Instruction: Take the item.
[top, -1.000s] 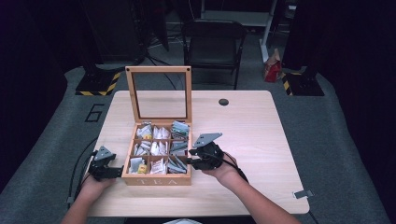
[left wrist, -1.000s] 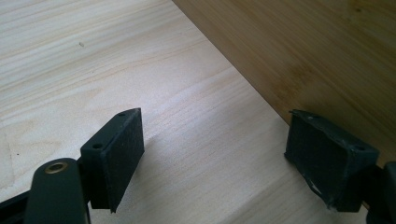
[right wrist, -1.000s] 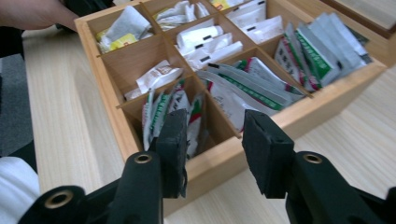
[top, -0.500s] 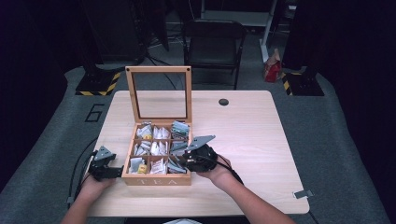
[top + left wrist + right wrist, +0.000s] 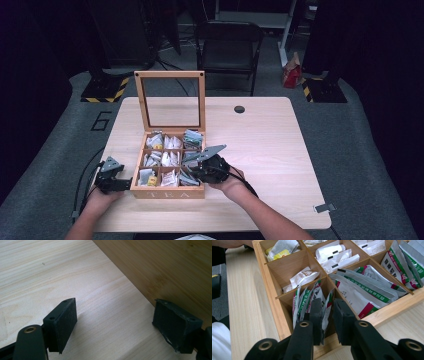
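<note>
One right gripper [image 5: 327, 315] dipped deeper into tea box [image 5: 167, 192].

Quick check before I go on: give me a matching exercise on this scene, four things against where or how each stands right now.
Things:
1. left gripper
2. right gripper
3. lid
4. chair

States:
A. stands upright, open
B. beyond the table's far edge
C. jaws apart, beside the tea box wall
D. jaws in the box's near corner compartment, around a green-striped sachet

Pairs: 1-C, 2-D, 3-A, 4-B
</note>
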A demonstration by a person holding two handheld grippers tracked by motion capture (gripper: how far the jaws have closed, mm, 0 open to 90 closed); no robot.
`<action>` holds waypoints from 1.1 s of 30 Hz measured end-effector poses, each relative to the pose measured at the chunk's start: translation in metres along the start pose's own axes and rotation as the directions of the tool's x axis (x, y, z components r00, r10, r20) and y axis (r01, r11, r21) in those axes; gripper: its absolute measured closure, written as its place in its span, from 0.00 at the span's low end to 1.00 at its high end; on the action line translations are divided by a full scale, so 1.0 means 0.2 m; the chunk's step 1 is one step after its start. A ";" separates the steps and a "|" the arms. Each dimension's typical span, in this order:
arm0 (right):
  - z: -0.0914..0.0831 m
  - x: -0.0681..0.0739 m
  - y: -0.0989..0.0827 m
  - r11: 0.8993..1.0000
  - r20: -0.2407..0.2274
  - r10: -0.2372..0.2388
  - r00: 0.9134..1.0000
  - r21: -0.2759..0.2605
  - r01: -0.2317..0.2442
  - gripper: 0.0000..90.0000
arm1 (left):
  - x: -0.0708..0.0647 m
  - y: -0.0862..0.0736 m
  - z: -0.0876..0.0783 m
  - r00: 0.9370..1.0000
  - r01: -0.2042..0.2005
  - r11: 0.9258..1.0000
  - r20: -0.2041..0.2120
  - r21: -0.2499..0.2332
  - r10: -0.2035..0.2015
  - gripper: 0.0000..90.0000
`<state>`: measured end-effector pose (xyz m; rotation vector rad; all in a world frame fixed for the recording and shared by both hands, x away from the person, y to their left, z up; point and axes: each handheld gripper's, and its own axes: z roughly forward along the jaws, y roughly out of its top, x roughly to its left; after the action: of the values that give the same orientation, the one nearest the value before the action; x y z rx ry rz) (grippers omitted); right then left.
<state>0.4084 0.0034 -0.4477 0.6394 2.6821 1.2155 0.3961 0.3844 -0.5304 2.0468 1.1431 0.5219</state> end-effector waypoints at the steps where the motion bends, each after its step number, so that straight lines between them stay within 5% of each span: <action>1: 0.00 0.00 0.00 1.000 -0.004 -0.002 1.000 0.001 0.002 0.86 | 0.00 0.00 0.00 1.000 0.000 1.000 0.000 0.000 0.000 0.21; 33: 0.08 0.03 -0.03 0.999 -0.036 0.024 0.999 0.029 -0.023 1.00 | 0.00 0.00 0.00 1.000 0.000 1.000 0.000 0.000 0.000 0.21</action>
<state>0.4058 0.0143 -0.4623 0.6613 2.7337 1.2080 0.3961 0.3843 -0.5305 2.0464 1.1433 0.5220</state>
